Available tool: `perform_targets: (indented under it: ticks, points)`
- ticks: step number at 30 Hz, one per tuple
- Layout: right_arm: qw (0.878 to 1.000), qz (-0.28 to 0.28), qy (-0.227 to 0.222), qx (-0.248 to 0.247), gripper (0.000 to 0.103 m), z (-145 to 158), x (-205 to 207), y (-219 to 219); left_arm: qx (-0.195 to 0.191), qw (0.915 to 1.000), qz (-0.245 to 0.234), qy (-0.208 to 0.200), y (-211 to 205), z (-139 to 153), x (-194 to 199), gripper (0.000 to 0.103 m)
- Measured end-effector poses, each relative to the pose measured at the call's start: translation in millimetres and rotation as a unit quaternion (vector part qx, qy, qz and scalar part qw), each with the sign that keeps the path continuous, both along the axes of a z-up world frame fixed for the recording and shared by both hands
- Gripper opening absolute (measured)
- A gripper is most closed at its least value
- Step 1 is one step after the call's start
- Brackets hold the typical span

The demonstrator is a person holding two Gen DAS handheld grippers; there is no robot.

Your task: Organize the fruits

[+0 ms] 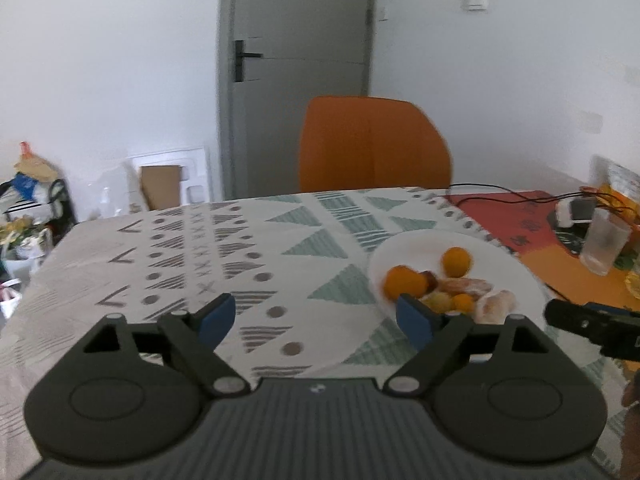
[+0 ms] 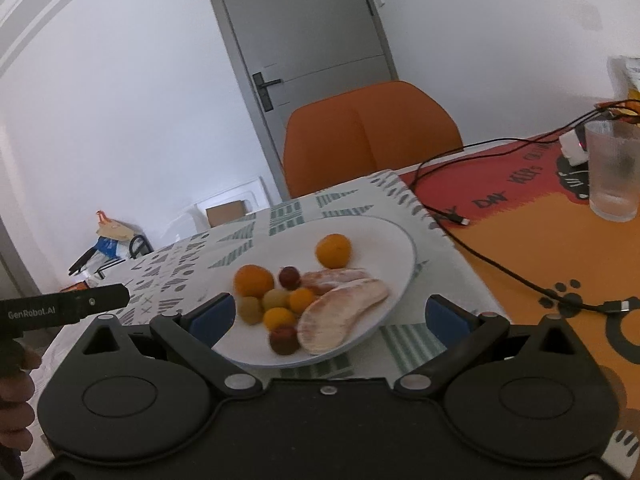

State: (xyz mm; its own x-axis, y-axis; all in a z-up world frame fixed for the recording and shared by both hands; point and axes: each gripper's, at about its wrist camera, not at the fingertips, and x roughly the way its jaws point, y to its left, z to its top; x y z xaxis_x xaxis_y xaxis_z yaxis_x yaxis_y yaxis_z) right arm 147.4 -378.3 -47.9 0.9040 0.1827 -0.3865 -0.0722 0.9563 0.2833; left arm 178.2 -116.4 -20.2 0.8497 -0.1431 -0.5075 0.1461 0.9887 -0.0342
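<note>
White walls, a grey door [image 2: 304, 24] and an orange chair [image 2: 372, 136] back a table spread with a white cloth printed with green and grey triangles [image 1: 224, 248]; an orange-and-red mat [image 2: 532, 236] covers the table from 1 to 4 o'clock in the right wrist view.

Task objects. A round white plate [image 2: 384, 240] sits on the patterned cloth near the seam with the mat. All the fruit visible is gathered on it: two large oranges [image 2: 253, 280], one at the plate's 12 o'clock and apart from the rest, several small yellow, green and dark red fruits in a cluster [image 2: 276, 300] toward 8 o'clock, and pale peeled pomelo segments [image 2: 340, 316] lying at 5 o'clock. No fruit is seen on the cloth itself, which suggests the sorting is largely done.

Grippers. The left gripper [image 1: 316, 316] has its blue-padded fingers [image 1: 216, 316] spread wide over bare cloth, with nothing between them; the plate lies at its 2 o'clock. The right gripper [image 2: 328, 316] is likewise spread wide and grips nothing, its fingers flanking the near edge of the plate without visibly touching it, a stance that fits either a release or an approach.

Surroundings. A clear ribbed plastic cup [image 2: 614, 168] and black cables [image 2: 500, 268] lie on the mat, well apart from the plate.
</note>
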Motion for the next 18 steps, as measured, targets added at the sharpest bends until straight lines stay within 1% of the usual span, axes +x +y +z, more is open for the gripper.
perform_targets:
  ticks: [4, 7, 8, 9, 11, 18]
  points:
    - [1.000, 0.012, 0.000, -0.008, 0.103, 4, -2, 15, -0.024, 0.9995, 0.017, 0.011, 21, -1, -5, 0.087]
    - [1.000, 0.024, 0.000, -0.011, 0.103, 6, -4, 24, -0.026, 0.9991, 0.027, 0.020, 32, 0, -11, 0.089]
    - [1.000, 0.028, 0.000, -0.010, 0.103, 6, -4, 27, -0.026, 0.9990, 0.032, 0.019, 35, 0, -14, 0.098]
    - [0.999, 0.030, 0.001, -0.009, 0.103, 6, -5, 29, -0.028, 0.9988, 0.038, 0.017, 39, 1, -18, 0.102]
    - [0.999, 0.034, 0.005, -0.007, 0.103, 5, -5, 34, -0.030, 0.9983, 0.048, 0.011, 47, 1, -25, 0.103]
    - [0.998, 0.053, 0.010, -0.016, 0.103, 7, -10, 51, -0.039, 0.9957, 0.080, 0.024, 72, -5, -40, 0.103]
